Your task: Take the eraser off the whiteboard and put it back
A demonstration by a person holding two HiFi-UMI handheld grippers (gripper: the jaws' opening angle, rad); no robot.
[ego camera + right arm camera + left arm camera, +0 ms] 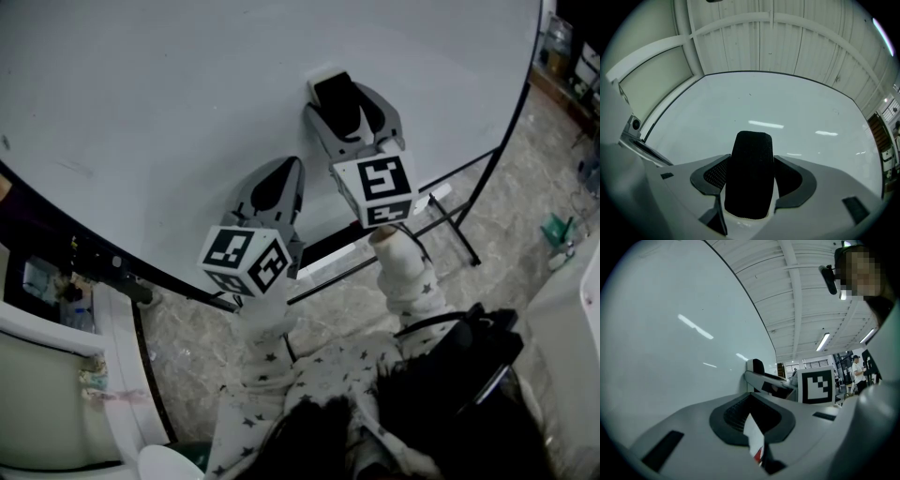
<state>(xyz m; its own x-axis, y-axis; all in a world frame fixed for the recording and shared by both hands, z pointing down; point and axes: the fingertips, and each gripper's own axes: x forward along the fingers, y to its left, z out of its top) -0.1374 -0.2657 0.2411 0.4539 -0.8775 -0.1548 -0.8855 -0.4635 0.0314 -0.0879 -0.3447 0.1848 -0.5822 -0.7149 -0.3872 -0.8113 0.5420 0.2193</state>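
Between the jaws of the right gripper (345, 98) sits the eraser (750, 178), clamped across its width by the dark pads, with its black felt facing that gripper's camera. Its long axis runs along the jaws, from 5 to 11 o'clock in the head view. The far end aims at the whiteboard (169, 94), which lies at 12 o'clock just past the tips. Whether that end touches the surface I cannot tell. At 7 o'clock of the right one hangs the left gripper (289, 171), jaws together and empty, farther from the eraser. The return looks like right-hand work: turn a flat face to the board and press it on.
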